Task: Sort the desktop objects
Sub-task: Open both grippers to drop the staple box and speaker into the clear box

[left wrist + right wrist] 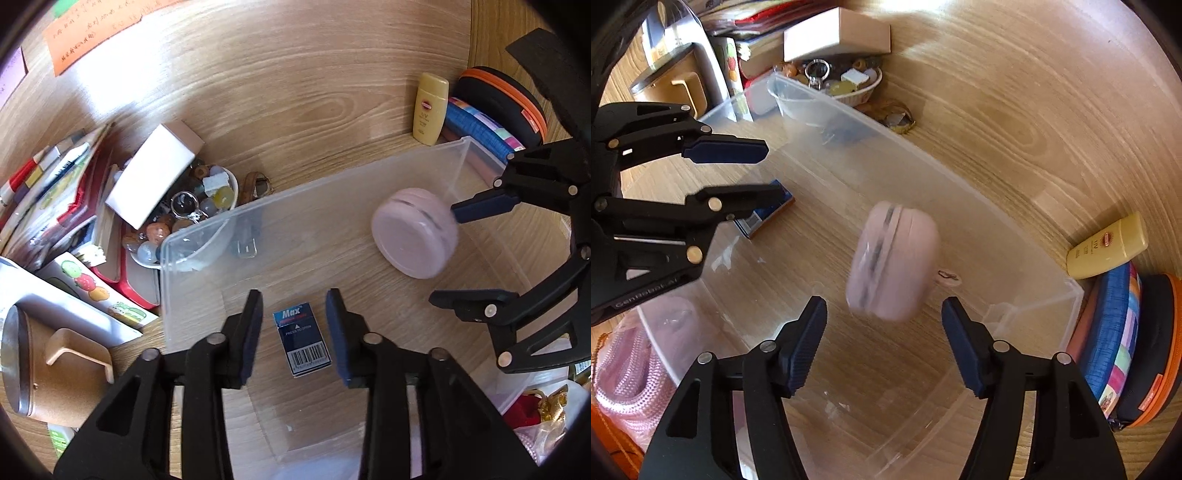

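My left tongs point(294, 334) sit parted over the clear bin point(332, 192), pads either side of the staple box point(302, 339) but not pressing it; the box lies flat on the bin floor and reads "Max" and "PRESS TO OPEN" above a barcode. My right tongs point(884, 341) are parted wider, nothing gripped; the pink case point(894, 261) is blurred just ahead of the pads, inside the bin, apart from both pads. In the left view the same pink case point(415, 232) sits near the upper pad of the right tongs point(469, 254); can't tell if they touch. The yellow bottle point(430, 109) stands on the table point(277, 85) just outside the bin's far corner, label reads "UV", rest too small. Beside it are a striped pouch point(480, 127) and a black case with an orange zip point(506, 99). Left of the bin: a bowl of beads point(184, 221) with a white box point(155, 175) lying on top, a stack of books point(66, 192), an orange note point(92, 29) with handwriting I can't read.
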{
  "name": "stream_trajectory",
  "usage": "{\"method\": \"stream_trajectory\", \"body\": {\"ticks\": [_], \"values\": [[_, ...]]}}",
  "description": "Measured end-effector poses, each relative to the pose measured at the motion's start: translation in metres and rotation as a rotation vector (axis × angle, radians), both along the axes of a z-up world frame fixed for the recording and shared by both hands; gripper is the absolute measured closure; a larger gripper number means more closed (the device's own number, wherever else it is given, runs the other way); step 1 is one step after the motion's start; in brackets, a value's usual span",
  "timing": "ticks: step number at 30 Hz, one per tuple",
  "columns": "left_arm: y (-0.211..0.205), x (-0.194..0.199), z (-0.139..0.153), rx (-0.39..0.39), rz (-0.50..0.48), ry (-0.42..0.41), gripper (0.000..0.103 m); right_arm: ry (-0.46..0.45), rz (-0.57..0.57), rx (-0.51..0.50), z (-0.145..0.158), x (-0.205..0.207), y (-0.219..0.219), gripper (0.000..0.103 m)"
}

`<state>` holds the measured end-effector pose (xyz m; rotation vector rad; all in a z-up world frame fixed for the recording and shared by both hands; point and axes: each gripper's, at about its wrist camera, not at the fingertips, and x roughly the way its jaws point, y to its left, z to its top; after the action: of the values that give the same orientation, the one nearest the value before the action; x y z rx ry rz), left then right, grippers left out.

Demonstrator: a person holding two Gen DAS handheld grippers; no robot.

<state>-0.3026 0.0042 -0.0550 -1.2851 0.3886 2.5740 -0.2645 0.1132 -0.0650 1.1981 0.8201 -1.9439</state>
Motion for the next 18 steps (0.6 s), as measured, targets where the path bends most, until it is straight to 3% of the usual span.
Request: {"method": "stream_trajectory", "body": {"ticks": [3, 18], "values": [[-0.003, 0.004, 0.008, -0.006, 0.015, 0.034, 0.048, 0.013, -0.004, -0.013, 0.009, 0.003, 0.002, 0.037], [-0.017, 0.037, 0.051, 0.041, 0.069, 0.125, 0.021, 0.084, -0.071, -0.104, 0.038, 0.017, 0.021, 0.034]]}}
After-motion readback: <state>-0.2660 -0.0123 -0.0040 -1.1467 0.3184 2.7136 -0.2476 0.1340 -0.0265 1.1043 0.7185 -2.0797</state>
